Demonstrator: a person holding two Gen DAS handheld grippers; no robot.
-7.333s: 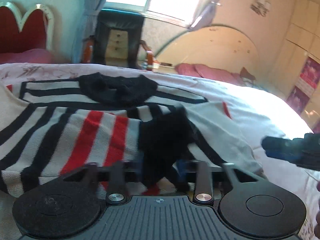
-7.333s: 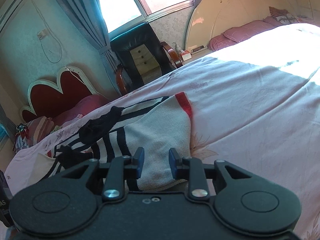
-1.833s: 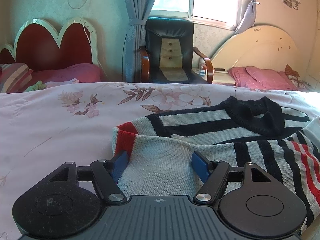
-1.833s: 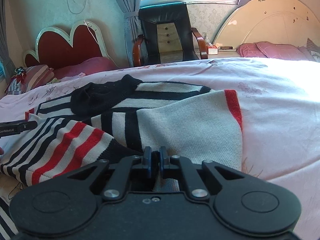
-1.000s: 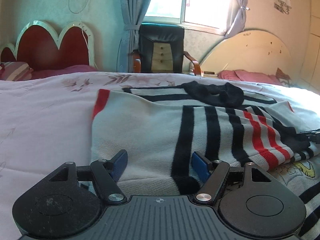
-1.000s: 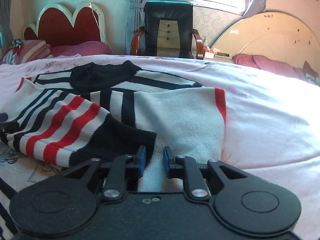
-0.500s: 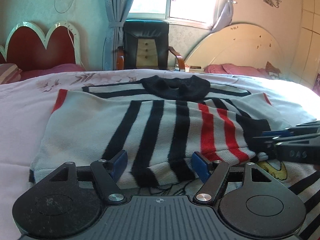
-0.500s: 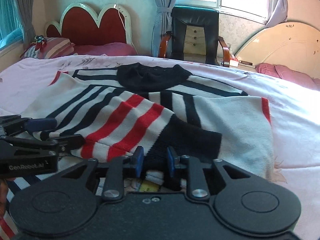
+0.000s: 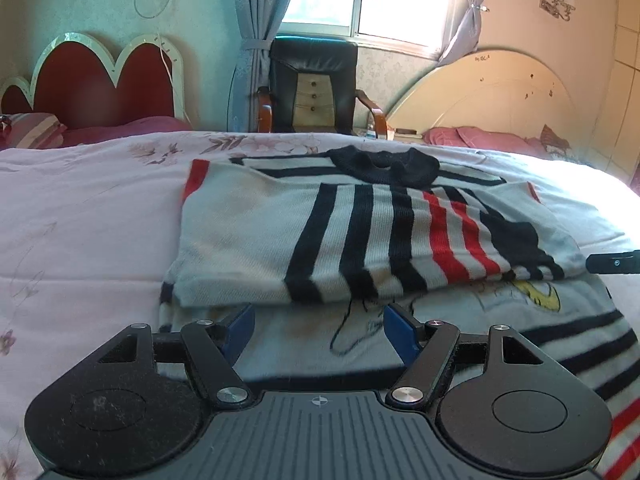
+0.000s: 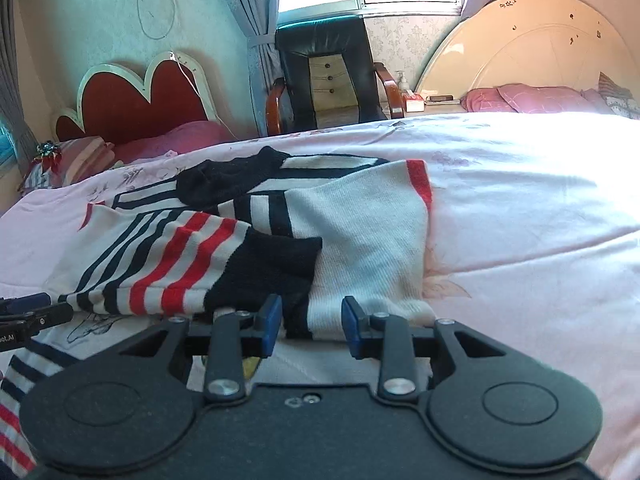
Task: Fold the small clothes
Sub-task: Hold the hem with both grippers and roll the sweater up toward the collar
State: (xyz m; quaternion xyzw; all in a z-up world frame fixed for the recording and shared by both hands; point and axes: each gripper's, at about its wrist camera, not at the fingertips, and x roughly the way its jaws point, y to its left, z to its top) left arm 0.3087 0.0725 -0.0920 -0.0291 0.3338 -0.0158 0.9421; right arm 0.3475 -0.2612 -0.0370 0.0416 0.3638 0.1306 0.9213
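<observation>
A small white sweater (image 9: 360, 236) with black and red stripes and a black collar (image 9: 386, 166) lies on the pink bed, both sleeves folded across its body. Its lower part with a cartoon print (image 9: 500, 312) lies nearest me. My left gripper (image 9: 318, 330) is open and empty, just above the lower part near the folded left sleeve. My right gripper (image 10: 310, 324) is open and empty over the folded right sleeve's cuff (image 10: 272, 268); the sweater (image 10: 248, 236) shows there too. Each gripper's tip shows at the edge of the other's view.
The pink floral bedspread (image 9: 80, 216) stretches wide to the left and to the right (image 10: 520, 240). Behind the bed stand a red heart-shaped headboard (image 9: 100, 84), a black armchair (image 9: 314, 84) under the window, and a cream headboard (image 10: 532, 48) with pink pillows.
Both grippers pulled back toward the sweater's lower part. My right gripper's jaws opened wider and no longer hold the sleeve; the sleeves lie folded across the body.
</observation>
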